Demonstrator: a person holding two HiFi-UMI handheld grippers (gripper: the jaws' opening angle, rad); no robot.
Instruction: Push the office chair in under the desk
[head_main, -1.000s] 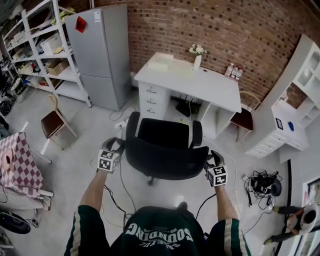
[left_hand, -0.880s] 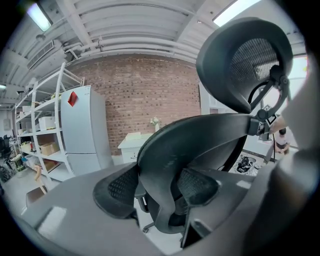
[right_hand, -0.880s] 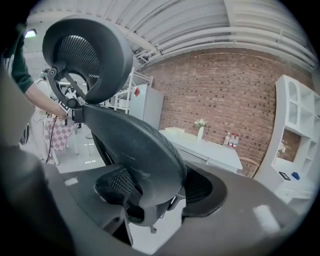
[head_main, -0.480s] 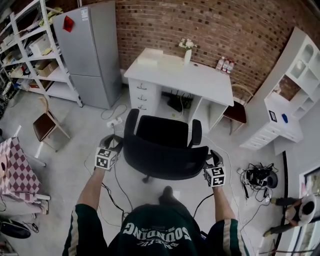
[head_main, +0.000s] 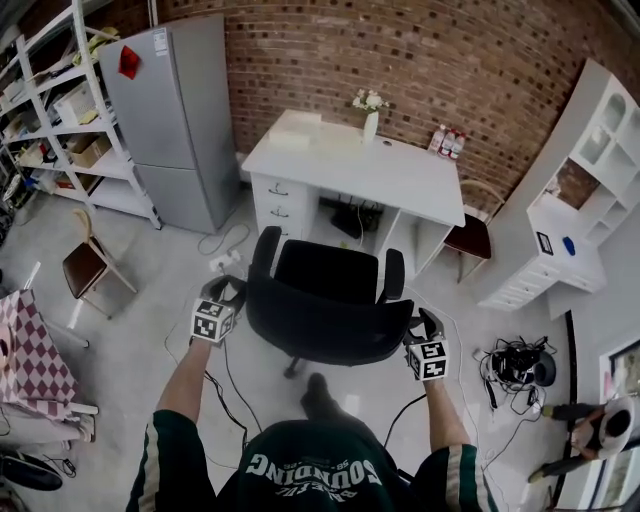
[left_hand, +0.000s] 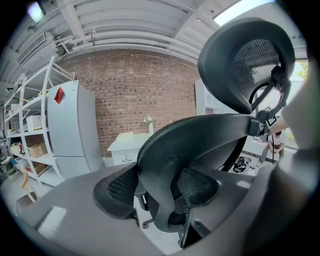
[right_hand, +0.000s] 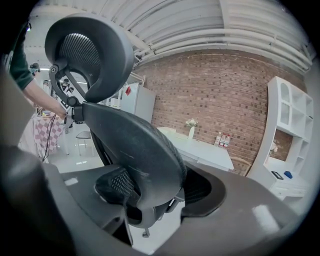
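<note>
A black office chair (head_main: 325, 300) stands in front of the white desk (head_main: 400, 175), its seat facing the knee gap and its backrest toward me. My left gripper (head_main: 228, 292) is shut on the left edge of the backrest (left_hand: 200, 140), which sits between the pads (left_hand: 117, 190). My right gripper (head_main: 420, 325) is shut on the right edge of the backrest (right_hand: 135, 145). In both gripper views the curved headrest (right_hand: 90, 55) rises above the backrest. The left gripper (left_hand: 157, 187) and the right gripper (right_hand: 160, 190) point toward the desk.
A grey fridge (head_main: 175, 120) and white shelving (head_main: 60, 120) stand left of the desk. A brown chair (head_main: 465, 240) and a white shelf unit (head_main: 570, 220) stand to its right. Cables (head_main: 515, 365) lie on the floor at right. A vase (head_main: 369, 120) is on the desk.
The chair has rolled forward toward the desk with both grippers still on its backrest. I have stepped forward behind it, so the desk sits closer to the chair.
</note>
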